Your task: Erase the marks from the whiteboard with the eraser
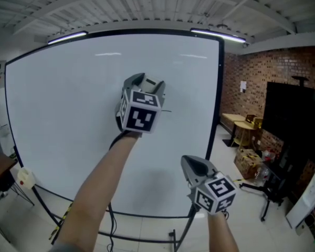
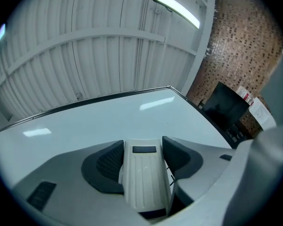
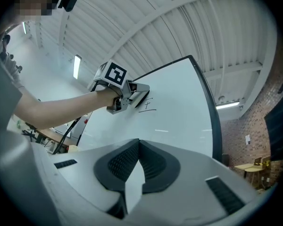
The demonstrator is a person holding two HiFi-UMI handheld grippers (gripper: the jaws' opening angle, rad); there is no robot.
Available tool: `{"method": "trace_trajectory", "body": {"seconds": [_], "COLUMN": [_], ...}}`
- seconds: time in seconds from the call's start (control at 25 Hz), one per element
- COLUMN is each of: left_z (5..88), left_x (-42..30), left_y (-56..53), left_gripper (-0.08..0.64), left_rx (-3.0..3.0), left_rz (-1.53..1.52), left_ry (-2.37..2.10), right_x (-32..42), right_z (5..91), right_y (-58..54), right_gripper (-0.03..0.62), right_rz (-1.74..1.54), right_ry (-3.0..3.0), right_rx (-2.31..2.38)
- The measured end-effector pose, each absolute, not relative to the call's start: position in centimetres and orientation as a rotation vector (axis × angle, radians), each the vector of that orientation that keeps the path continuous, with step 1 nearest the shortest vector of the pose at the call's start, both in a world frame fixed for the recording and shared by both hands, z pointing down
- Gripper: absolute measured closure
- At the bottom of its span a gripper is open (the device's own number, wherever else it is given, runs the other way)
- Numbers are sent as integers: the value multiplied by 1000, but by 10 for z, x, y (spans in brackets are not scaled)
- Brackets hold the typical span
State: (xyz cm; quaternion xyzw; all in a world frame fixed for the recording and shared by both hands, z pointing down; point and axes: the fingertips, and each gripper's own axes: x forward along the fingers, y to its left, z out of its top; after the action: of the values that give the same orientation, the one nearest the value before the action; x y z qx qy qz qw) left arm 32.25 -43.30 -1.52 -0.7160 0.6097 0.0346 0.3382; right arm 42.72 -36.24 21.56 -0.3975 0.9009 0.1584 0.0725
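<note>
The whiteboard [image 1: 68,114] fills the head view, mostly blank. My left gripper [image 1: 146,85] is held up to the board's middle, shut on a white eraser [image 2: 144,173] that sits between its dark pads. In the right gripper view the eraser [image 3: 139,94] lies close against the board, beside short black marks [image 3: 147,105]. A bit of those marks [image 2: 171,176] shows just right of the eraser, and a thin stroke [image 1: 167,111] beside the gripper. My right gripper [image 1: 191,166] hangs lower right, away from the board, shut and empty, its jaws [image 3: 138,147] closed together.
The board stands on a black frame with legs and cables [image 1: 113,222] on the floor. To the right are a brick wall [image 1: 262,72], a large black screen on a stand [image 1: 294,119], yellow tables [image 1: 241,125] and boxes [image 1: 248,161]. A desk corner [image 1: 0,169] is at the left.
</note>
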Motion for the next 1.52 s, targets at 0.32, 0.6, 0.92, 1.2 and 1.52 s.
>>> {"method": "trace_trajectory", "body": {"seconds": [0.32,0.6,0.92,1.2,1.52], "left_z": [-14,12,60,74,37], "left_x": [335,358,404,417,326], "left_y": [-431,-433,-438,-442,-435], "left_gripper": [301,301,299,298,298], "left_rx": [-1847,-1854,-1915,-1975,-1883], "left_rz": [125,108,36,-7,132], "left_ry": [1555,1523,1483,1436,1598], "right_x": [438,444,460,470,459], "right_z": [220,227,241,246,246], "right_y": [-367,-367,-361,-358,-355], "right_gripper": [589,589,589,589,589], "right_rz": [471,449,390,376,372], "right_ry": [2714,2716,2701,2702,2709], "right_rx": [-1182,-1196,-1256,-1283,-1281]}}
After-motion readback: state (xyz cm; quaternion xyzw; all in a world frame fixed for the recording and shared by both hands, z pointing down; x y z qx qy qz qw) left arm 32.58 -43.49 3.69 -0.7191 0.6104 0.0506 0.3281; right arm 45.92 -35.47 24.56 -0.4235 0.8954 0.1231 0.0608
